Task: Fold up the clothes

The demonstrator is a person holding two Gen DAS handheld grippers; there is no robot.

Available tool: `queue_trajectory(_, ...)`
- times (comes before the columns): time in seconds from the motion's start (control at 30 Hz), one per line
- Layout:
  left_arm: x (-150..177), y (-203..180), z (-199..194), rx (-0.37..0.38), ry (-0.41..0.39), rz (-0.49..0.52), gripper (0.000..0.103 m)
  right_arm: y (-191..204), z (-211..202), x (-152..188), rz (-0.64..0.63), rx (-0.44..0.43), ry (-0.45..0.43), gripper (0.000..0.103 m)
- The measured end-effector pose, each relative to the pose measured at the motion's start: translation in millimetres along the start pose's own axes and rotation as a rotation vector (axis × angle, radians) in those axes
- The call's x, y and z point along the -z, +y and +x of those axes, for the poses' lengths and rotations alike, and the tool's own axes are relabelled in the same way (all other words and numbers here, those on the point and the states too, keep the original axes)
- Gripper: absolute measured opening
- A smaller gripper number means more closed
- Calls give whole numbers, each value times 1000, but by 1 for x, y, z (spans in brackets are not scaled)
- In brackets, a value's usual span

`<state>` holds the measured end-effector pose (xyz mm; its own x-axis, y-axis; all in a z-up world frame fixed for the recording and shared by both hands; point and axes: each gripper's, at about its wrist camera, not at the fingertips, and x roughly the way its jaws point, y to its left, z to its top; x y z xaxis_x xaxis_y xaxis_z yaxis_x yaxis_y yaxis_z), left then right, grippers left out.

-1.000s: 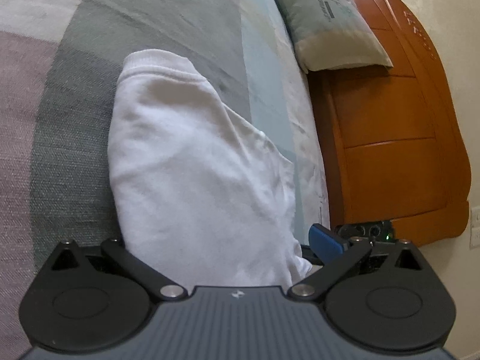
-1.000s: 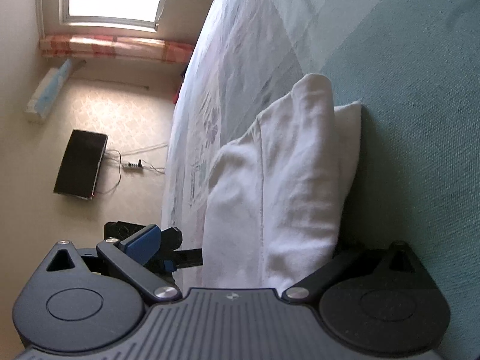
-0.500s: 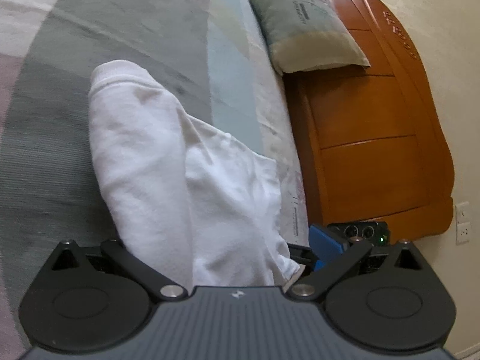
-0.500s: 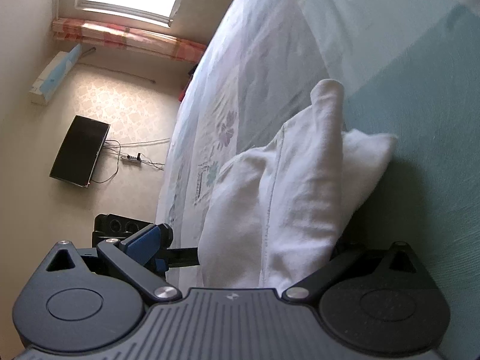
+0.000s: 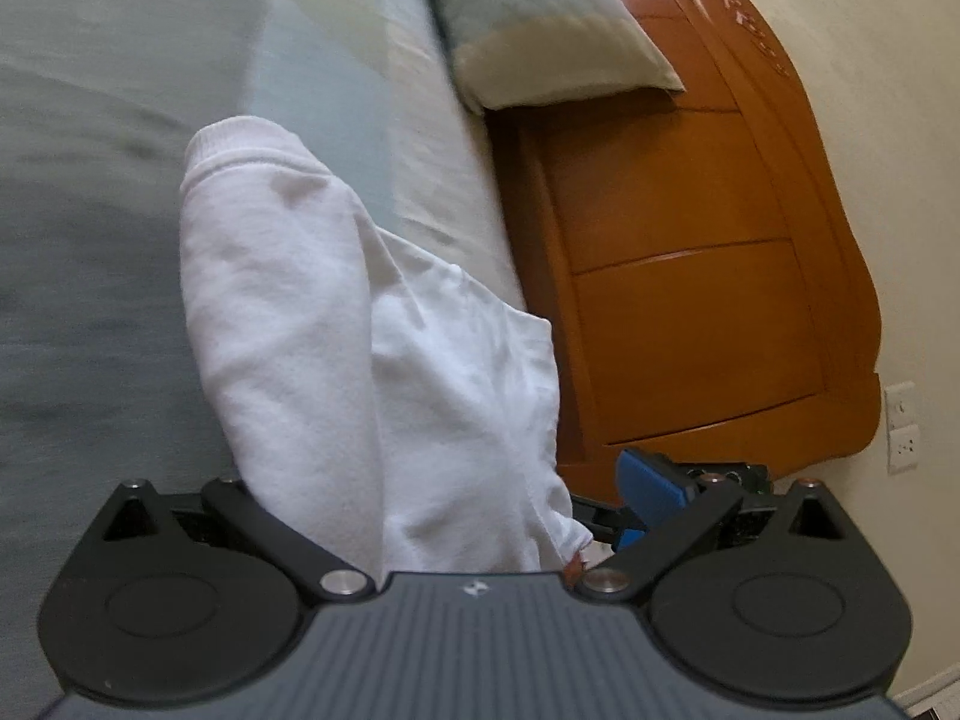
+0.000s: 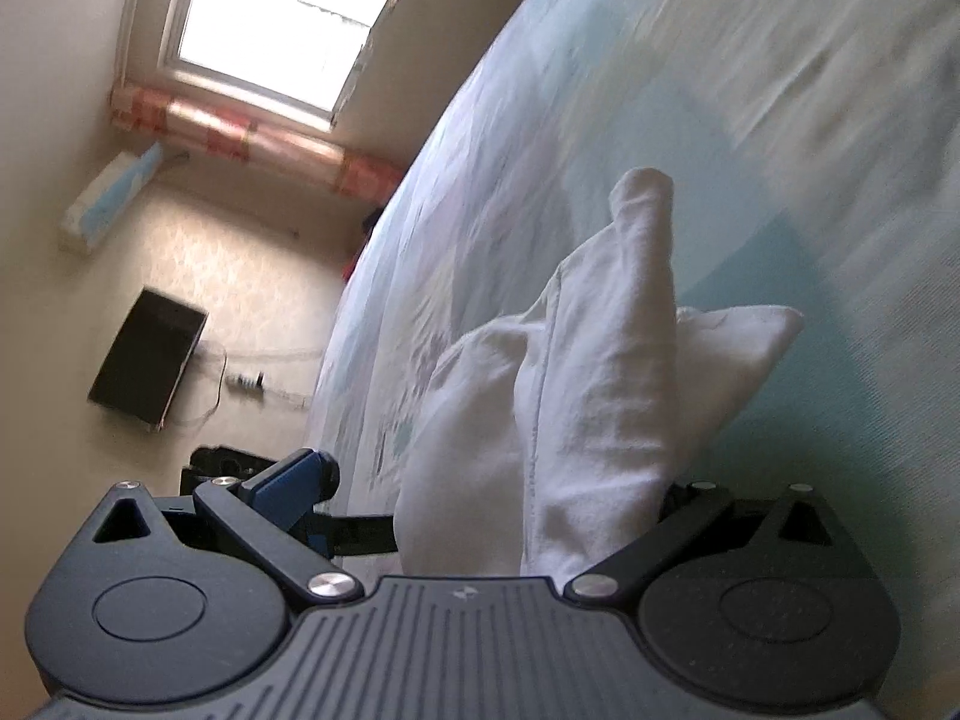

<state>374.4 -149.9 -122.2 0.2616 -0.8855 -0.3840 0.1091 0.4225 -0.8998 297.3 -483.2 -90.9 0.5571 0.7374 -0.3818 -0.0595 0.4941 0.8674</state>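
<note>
A white garment [image 5: 372,360] with a ribbed band [image 5: 240,144] at its far end hangs bunched over the bed cover [image 5: 90,240]. My left gripper [image 5: 474,540] is shut on its near edge, and the cloth hides the fingertips. In the right wrist view the same white garment [image 6: 600,372] stands in long folds, with my right gripper [image 6: 528,540] shut on it and its tips buried in fabric. Each view shows a blue and black gripper part [image 5: 651,489] [image 6: 288,486] beside the cloth, close to the held edge.
A pillow [image 5: 540,18] lies at the head of the bed against an orange wooden headboard [image 5: 690,240], with wall sockets [image 5: 903,426] beyond it. The pale patterned bedspread [image 6: 780,90] fills the right. A window [image 6: 282,30], a black flat panel [image 6: 150,360] and a power strip [image 6: 246,381] lie past the bed.
Both grippers moved with the garment, and the bed now blurs behind it. The cloth has drawn into narrower hanging folds. The right view has swung toward the window.
</note>
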Motion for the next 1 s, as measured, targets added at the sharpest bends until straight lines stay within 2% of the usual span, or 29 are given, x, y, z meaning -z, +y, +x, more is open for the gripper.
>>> queue_trajectory(0.17,-15,-25,61,52,30,-3,101,-21,-51,-39,-4,53,-83,103)
queue_trajectory(0.47,-29,-49,159,104,83,10,101,-61,-114,-108,-12,151,-160,103)
queue_trajectory(0.63,-25,-40,193,69,128,21,101,-99,-120,-124,40,201,-170,103)
queue_trajectory(0.73,-19,-32,202,16,162,49,101,-117,-113,-119,67,234,-164,103)
queue_trajectory(0.8,-16,-26,198,-19,173,75,101,-123,-111,-114,60,313,-170,103)
queue_trajectory(0.9,-15,-18,172,-39,144,90,101,-110,-115,-107,-3,504,-197,103)
queue_trajectory(0.93,-19,-16,163,-41,119,86,101,-100,-118,-103,-48,593,-223,103)
queue_trajectory(1.0,-29,-11,150,-46,68,64,101,-71,-121,-88,-183,714,-277,103)
